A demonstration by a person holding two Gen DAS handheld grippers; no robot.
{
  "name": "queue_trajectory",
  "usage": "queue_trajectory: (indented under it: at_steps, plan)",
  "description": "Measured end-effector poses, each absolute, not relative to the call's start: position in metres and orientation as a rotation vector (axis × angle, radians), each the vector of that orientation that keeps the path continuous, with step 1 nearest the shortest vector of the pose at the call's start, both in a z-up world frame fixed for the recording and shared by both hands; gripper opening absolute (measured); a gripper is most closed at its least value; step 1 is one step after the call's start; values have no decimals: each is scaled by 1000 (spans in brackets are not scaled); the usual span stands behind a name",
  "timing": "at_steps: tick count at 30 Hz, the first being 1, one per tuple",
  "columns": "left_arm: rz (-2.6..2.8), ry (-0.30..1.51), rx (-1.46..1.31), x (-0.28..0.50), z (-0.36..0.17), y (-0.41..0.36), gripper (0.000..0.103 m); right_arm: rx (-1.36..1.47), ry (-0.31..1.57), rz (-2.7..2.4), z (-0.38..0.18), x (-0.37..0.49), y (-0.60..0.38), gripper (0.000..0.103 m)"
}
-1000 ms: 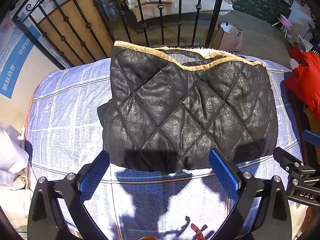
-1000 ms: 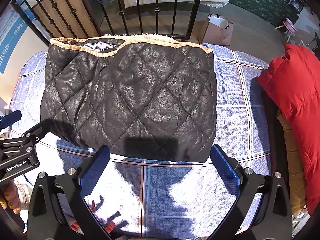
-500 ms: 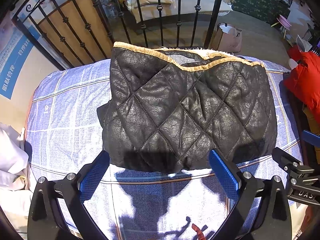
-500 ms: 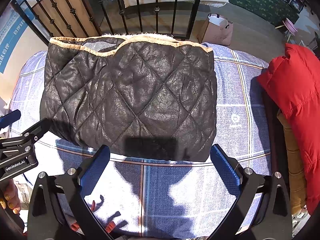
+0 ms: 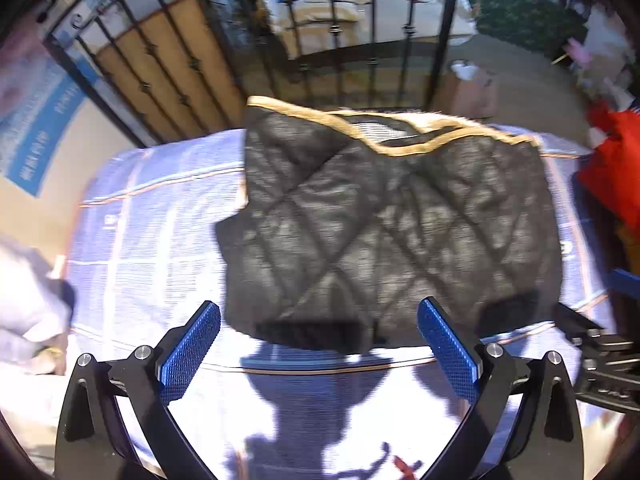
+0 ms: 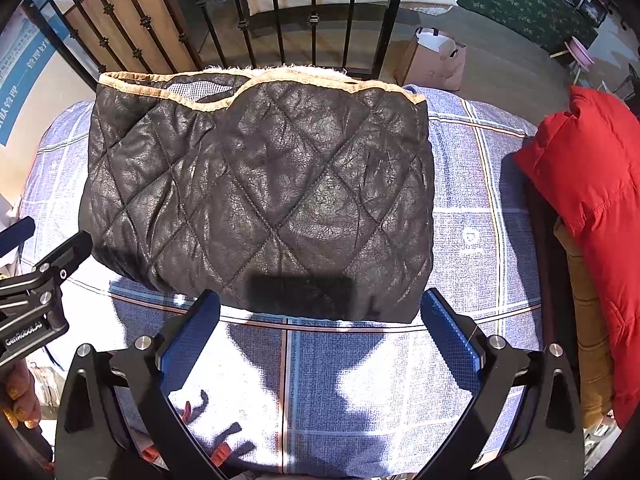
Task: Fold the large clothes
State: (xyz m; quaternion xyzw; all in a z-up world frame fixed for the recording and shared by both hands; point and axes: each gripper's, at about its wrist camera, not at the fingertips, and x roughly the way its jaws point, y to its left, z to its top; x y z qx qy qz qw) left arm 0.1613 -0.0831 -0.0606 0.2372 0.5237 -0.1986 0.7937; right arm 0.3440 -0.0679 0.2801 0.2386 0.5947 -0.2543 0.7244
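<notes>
In your left wrist view, which is blurred, your left hand-held gripper (image 5: 318, 350) hangs over the near part of the checked blue cloth (image 5: 160, 248) with its blue pads wide apart and nothing between them. The black quilted jacket (image 5: 392, 232) lies folded on that cloth, just beyond the fingertips, its tan-trimmed edge turned toward the black iron railing (image 5: 372, 40). A red garment (image 5: 616, 168) sits at the right edge, and part of your other hand-held gripper shows at the lower right.

In your right wrist view, which is sharp, your right hand-held gripper (image 6: 320, 334) also stands spread and empty, its pads just short of the jacket's near edge (image 6: 260, 200). The jacket rests flat in a compact rectangle, toward the left and far side of the cloth (image 6: 480, 200). The red garment (image 6: 592, 208) lies to the right, apart from the jacket, partly over a tan one (image 6: 588, 340). A cardboard box (image 6: 432, 60) stands on the floor beyond the railing (image 6: 280, 12). Your left hand-held gripper (image 6: 36, 280) shows at the left edge.
</notes>
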Motion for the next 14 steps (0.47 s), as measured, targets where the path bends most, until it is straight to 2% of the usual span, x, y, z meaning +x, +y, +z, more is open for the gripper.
queue_trajectory:
  at_steps: [2, 7, 14]
  plan:
    - [-415, 1110, 548, 160, -62, -85, 97, 527, 1311, -562, 280, 344, -68, 99]
    - [-447, 1226, 446, 169, -66, -78, 97, 526, 1311, -562, 280, 344, -68, 99]
    - [-446, 1197, 476, 165, -64, -80, 97, 523, 1311, -562, 280, 344, -67, 99]
